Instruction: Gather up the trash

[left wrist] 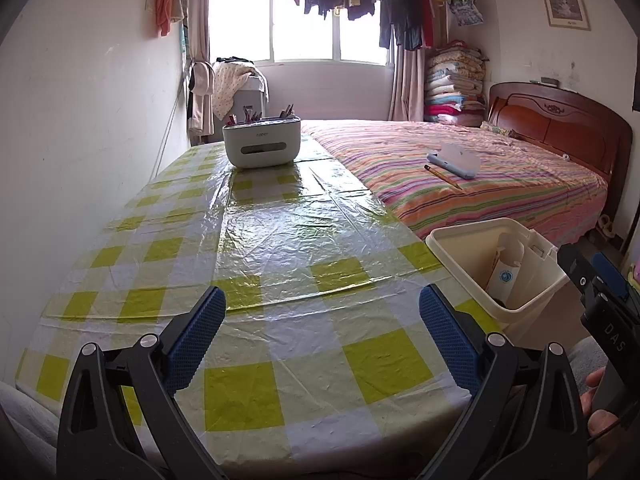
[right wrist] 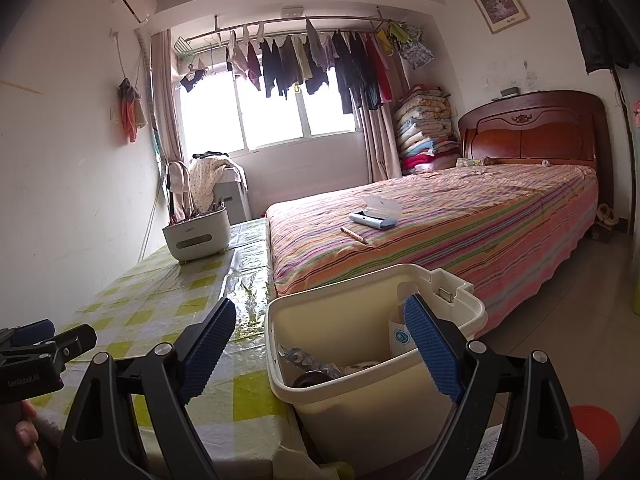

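Note:
A cream trash bin (right wrist: 400,392) stands by the table's right edge, between table and bed. It holds a white paper cup (right wrist: 398,334), a foil blister pack (right wrist: 304,358) and a dark round item (right wrist: 310,380). The bin also shows in the left wrist view (left wrist: 516,312), with the cup (left wrist: 504,272) inside. My right gripper (right wrist: 320,344) is open and empty, just above the bin's near rim. My left gripper (left wrist: 322,340) is open and empty, low over the yellow-checked tablecloth (left wrist: 280,240).
A white organizer box (left wrist: 262,142) with pens stands at the table's far end, also in the right wrist view (right wrist: 198,234). A striped bed (right wrist: 460,224) on the right carries a blue case (right wrist: 374,216) and a pencil (right wrist: 354,236). A wall runs along the left.

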Motion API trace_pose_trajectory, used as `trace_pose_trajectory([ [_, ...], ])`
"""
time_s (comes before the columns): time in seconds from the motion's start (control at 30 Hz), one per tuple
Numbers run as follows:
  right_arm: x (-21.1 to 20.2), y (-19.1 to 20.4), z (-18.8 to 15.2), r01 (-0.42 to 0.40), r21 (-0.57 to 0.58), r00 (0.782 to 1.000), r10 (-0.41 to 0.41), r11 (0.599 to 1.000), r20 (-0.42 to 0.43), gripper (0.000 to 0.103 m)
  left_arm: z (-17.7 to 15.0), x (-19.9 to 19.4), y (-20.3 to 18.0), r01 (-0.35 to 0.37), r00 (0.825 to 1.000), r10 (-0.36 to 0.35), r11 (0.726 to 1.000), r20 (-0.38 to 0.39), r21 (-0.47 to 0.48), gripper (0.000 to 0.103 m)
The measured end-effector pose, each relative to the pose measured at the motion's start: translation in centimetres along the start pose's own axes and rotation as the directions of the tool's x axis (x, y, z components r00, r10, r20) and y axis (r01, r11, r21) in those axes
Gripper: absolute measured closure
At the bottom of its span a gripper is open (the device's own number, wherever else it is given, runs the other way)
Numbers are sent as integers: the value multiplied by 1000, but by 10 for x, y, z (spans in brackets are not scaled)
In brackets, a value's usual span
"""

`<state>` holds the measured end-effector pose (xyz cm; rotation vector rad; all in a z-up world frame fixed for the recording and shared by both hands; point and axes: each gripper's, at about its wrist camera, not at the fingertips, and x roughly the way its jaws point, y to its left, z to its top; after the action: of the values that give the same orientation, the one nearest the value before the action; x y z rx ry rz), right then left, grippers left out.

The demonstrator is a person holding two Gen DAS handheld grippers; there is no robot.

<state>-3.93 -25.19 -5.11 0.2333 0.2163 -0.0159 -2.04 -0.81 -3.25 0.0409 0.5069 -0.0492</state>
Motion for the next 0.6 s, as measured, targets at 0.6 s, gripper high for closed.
trace_pose_trajectory([
  [0.6,0,-1,1,-4,6,1000,4,1000,5,19,-4,0,-3,8,1000,-8,1000,-11,14,7],
])
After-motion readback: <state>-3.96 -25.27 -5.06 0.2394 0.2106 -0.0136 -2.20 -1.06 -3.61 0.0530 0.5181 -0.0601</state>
